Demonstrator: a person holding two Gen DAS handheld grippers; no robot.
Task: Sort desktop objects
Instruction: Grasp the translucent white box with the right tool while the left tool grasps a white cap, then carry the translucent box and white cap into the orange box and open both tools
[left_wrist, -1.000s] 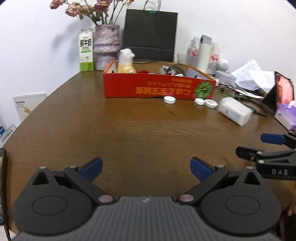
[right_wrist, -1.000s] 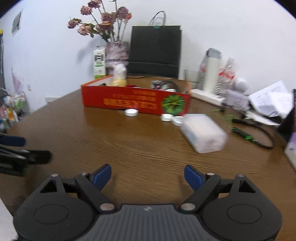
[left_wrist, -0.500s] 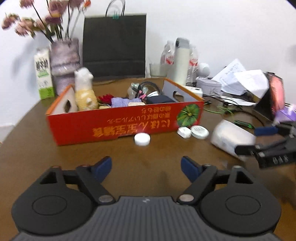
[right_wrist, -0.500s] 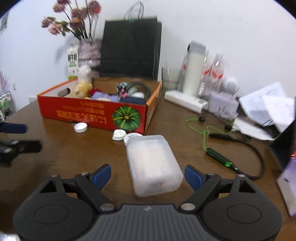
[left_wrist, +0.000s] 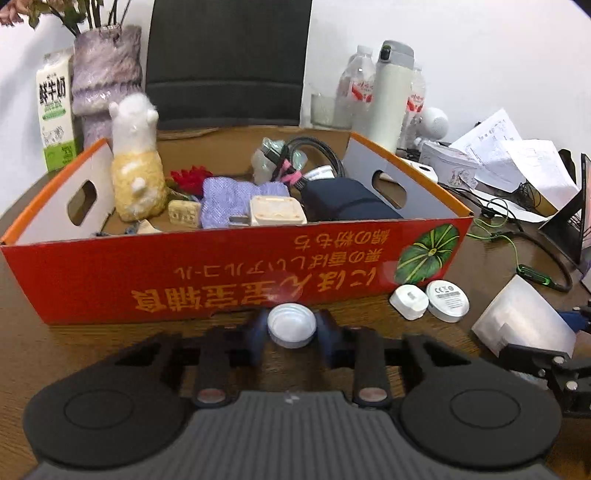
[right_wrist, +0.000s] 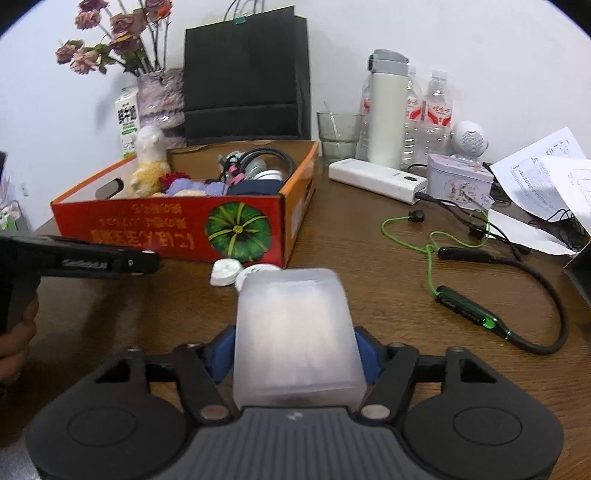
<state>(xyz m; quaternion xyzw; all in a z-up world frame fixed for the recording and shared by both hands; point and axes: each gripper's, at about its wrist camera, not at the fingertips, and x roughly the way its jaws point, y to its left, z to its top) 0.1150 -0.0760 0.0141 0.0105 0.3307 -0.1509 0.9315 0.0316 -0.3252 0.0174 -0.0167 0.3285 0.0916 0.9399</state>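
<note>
I've got both tools closing at once. My left gripper (left_wrist: 291, 326) has just been narrowing its jaws around the small white plastic bottle cap (left_wrist: 292, 325), which lies open side up on the brown wooden table (left_wrist: 110, 339) just in front of the red cardboard box with the green pumpkin print (left_wrist: 236, 280). The blue pads (left_wrist: 255, 326) sit right at the cap's rim on either side; I judge they are pressing it, though the blur leaves a little doubt. My right gripper (right_wrist: 295, 354) has also just been drawing its jaws in, and the frosted translucent plastic case (right_wrist: 295, 332) sits between its blue pads (right_wrist: 221, 354), which meet the case's flanks, so I read that as a grip on it. The case is still on the table, near the box's front corner, with a white square plug (right_wrist: 225, 272) and a white round disc (right_wrist: 255, 275) just beyond it.

To do this well, I'd finish each squeeze before lifting. The cap is shallow and stiff, so it could pop out if the pads bite only its upper edge; keep them low. The case is wide and smooth; hold it level. Both should then rise clear of the box's front wall before moving over the clutter inside
</note>
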